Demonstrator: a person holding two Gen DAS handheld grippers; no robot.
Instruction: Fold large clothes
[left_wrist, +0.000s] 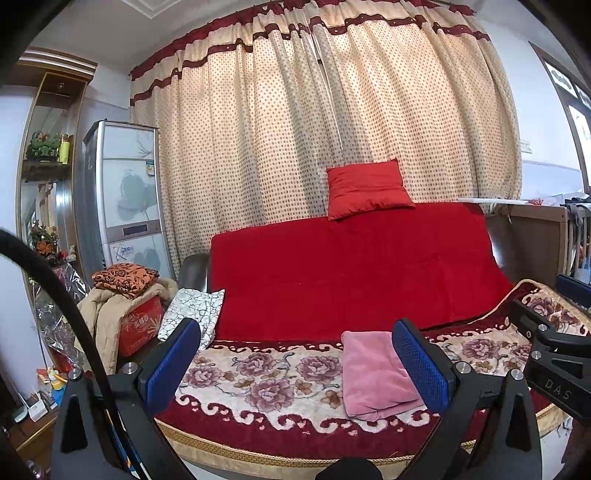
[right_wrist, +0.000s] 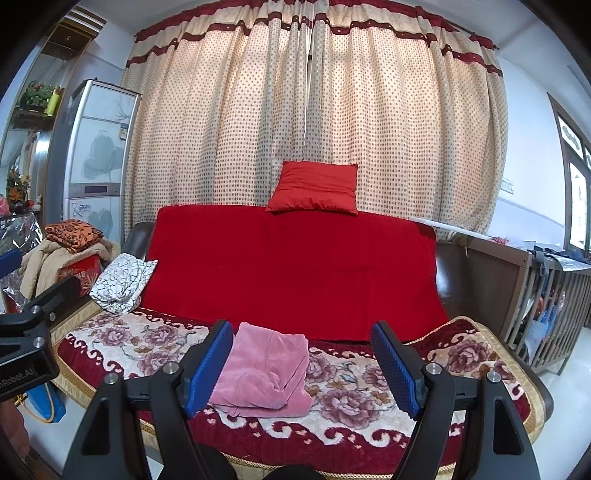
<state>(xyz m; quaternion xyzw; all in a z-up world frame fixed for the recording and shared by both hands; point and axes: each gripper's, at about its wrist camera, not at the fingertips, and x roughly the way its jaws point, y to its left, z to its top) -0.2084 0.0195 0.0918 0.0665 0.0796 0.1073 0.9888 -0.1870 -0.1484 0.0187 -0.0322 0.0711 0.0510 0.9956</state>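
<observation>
The pink garment (right_wrist: 264, 373) lies already folded into a compact bundle on the sofa's floral cover (right_wrist: 369, 391), so the folding looks done or between items; any further move would call for lowering a hand-held gripper to a cloth edge. Red throw (right_wrist: 295, 273) drapes the backrest, a red cushion (right_wrist: 314, 192) atop it, dotted curtains (right_wrist: 369, 129) behind. Left hand-held gripper (left_wrist: 295, 363) and right hand-held gripper (right_wrist: 303, 367) both stand spread, holding nothing, short of the seat

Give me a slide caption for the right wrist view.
Open right gripper faces a folded pink garment on the floral sofa cover.
</observation>
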